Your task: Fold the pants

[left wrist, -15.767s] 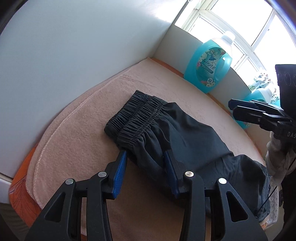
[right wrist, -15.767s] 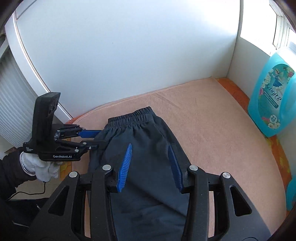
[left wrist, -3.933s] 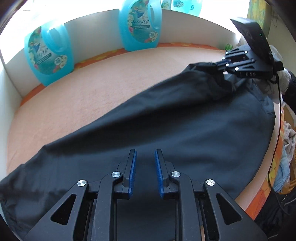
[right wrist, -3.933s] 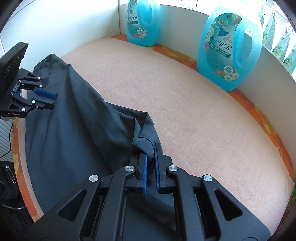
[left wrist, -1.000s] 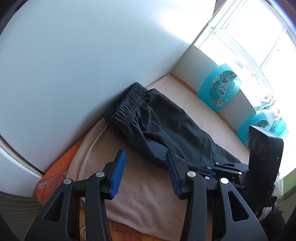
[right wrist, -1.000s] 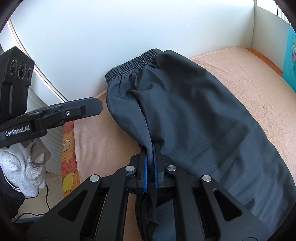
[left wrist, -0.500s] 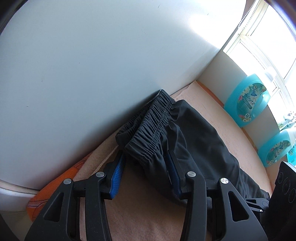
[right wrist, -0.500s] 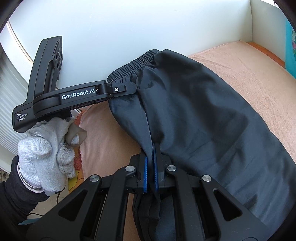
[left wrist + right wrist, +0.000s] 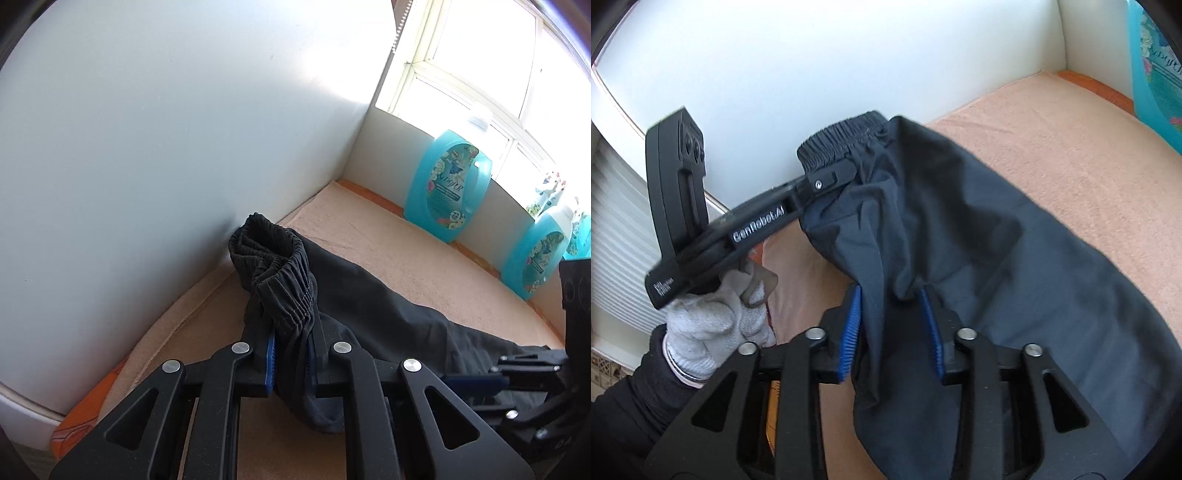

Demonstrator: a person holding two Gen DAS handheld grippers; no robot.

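A: What has the left hand-held gripper (image 9: 290, 356) got?

B: Its jaws have just been closing, and its blue pads (image 9: 270, 356) now pinch a bunched fold of the black pants (image 9: 373, 306) just below the elastic waistband (image 9: 284, 280). The waistband is lifted and puckered above the fingers, close to the white wall (image 9: 166, 147).

A: And the right hand-held gripper (image 9: 892, 332)?

B: Its jaws have just been opening. The pads stand apart with a hanging fold of the pants between them; the cloth brushes the left pad (image 9: 851, 332), but nothing is pinched.

A: Where do the pants lie?

B: On the peach towel (image 9: 1071, 155) covering the desk, waistband end by the wall corner, legs running back toward the right hand-held gripper. In the right wrist view a gloved hand (image 9: 713, 332) holds the left tool at the waistband.

A: Anything else there?

B: Blue detergent bottles (image 9: 447, 192) stand along the far edge under the window.
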